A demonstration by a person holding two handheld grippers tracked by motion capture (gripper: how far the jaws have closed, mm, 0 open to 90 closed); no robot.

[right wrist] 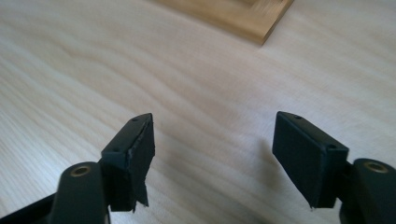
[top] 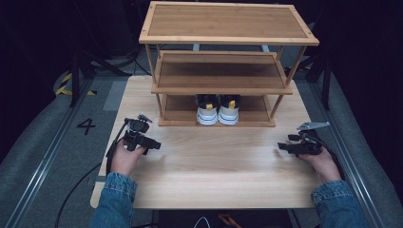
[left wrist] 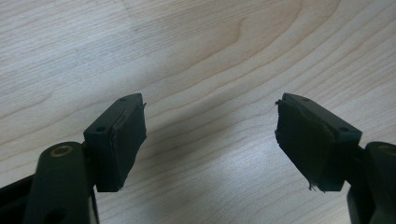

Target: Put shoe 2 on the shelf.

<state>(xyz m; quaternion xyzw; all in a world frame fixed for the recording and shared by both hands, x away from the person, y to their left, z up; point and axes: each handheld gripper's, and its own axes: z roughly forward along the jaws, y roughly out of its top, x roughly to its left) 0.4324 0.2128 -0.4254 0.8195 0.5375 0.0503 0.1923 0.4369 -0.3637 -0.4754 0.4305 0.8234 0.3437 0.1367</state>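
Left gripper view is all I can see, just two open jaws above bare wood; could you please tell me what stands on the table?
Observer: A three-tier wooden rack stands at the table's far side.
Operator: Thank you. Is anything on it?
Observer: A pair of white sneakers sits on the bottom shelf, heels toward the person.
Operator: And the other gripper?
Observer: The right gripper is near the table's right edge, its jaws open and empty.

Pair of sneakers (top: 217, 110) on the rack's bottom shelf: toes hidden under the middle shelf (top: 221, 72); heels alone visible. Rack corner (right wrist: 233, 16) in the right gripper view: blurred, cut off by the top edge. Both sleeves cut off at the near edge of the high view.
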